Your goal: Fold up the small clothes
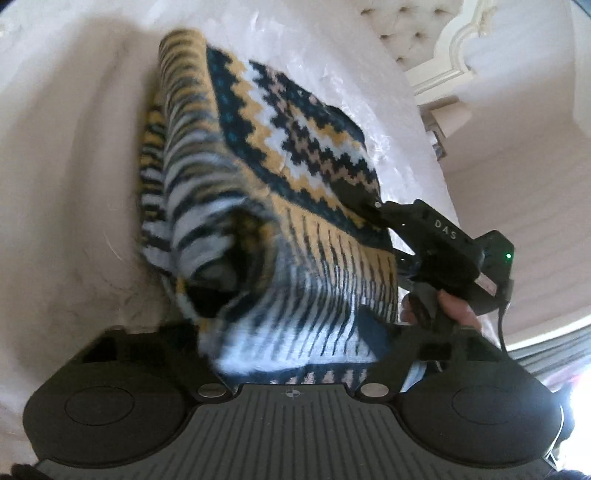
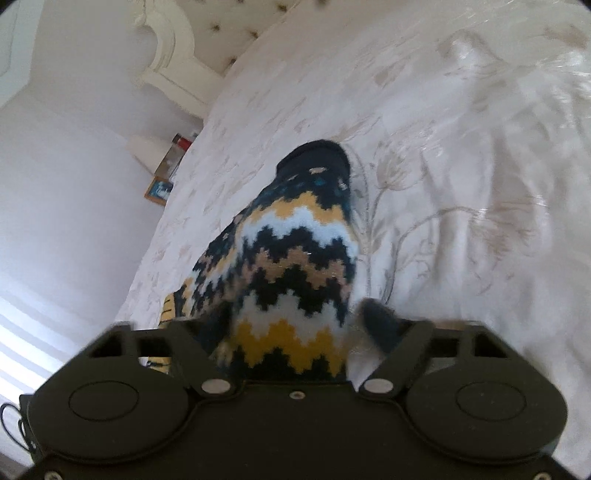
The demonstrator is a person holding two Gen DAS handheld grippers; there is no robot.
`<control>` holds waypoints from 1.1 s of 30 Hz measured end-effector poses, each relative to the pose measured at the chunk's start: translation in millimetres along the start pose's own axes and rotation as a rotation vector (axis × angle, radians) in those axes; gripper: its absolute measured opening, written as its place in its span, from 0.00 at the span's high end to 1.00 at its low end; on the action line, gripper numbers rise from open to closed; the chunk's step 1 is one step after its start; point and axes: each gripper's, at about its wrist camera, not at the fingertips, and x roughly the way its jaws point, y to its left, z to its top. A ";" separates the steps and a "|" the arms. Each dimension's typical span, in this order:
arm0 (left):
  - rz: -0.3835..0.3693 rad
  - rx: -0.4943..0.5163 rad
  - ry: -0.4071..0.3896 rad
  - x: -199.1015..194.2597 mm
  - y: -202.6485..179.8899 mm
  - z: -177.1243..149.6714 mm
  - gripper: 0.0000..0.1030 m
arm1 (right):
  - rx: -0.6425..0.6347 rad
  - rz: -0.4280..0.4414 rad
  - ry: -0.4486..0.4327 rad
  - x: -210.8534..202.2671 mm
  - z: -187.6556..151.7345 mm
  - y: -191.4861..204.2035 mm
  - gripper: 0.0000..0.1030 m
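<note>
Knitwear (image 1: 258, 206) in navy, mustard and pale-blue zigzags hangs bunched, gripped in both grippers' jaws.

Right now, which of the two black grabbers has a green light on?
The right gripper, pinching the knitted garment at its edge: a green light glows on its body. The left gripper shows none.

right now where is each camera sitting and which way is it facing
Left wrist: on the left gripper, looking along its fingers down at the patterned knit garment on the bed; the right gripper and a hand show.
Right wrist: on the right gripper, looking across the garment toward the headboard.
Shared: garment, bed, headboard.
</note>
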 end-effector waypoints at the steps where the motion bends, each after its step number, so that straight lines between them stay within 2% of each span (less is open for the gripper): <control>1: 0.006 0.001 0.005 1.3 -0.9 0.0 0.63 | -0.001 -0.009 0.006 1.5 0.9 1.5 0.46; 2: -0.007 -0.009 0.008 1.5 -0.8 -0.1 0.70 | -0.017 -0.020 0.011 1.5 1.4 4.4 0.51; 5: -0.061 -0.050 -0.002 -5.7 -3.5 -3.7 0.71 | -0.031 -0.051 0.029 -0.6 3.8 14.4 0.56; 11: -0.122 -0.033 0.028 -20.4 -27.1 -26.7 0.72 | -0.030 -0.099 0.053 -22.6 0.6 35.6 0.58; 16: -0.166 -0.010 0.067 -31.8 -47.5 -70.3 0.72 | -0.012 -0.146 0.086 -58.7 -23.9 42.5 0.58; 22: -0.198 0.004 0.120 -40.4 -63.1 -138.2 0.72 | -0.022 -0.166 0.091 -113.9 -75.2 45.7 0.58; 29: -0.166 -0.014 0.144 -43.8 -60.1 -206.4 0.72 | 0.006 -0.162 0.099 -150.1 -133.1 38.7 0.57; 33: -0.067 -0.005 0.111 -45.1 -50.5 -225.7 0.71 | 0.024 -0.162 0.087 -157.1 -151.6 33.0 0.53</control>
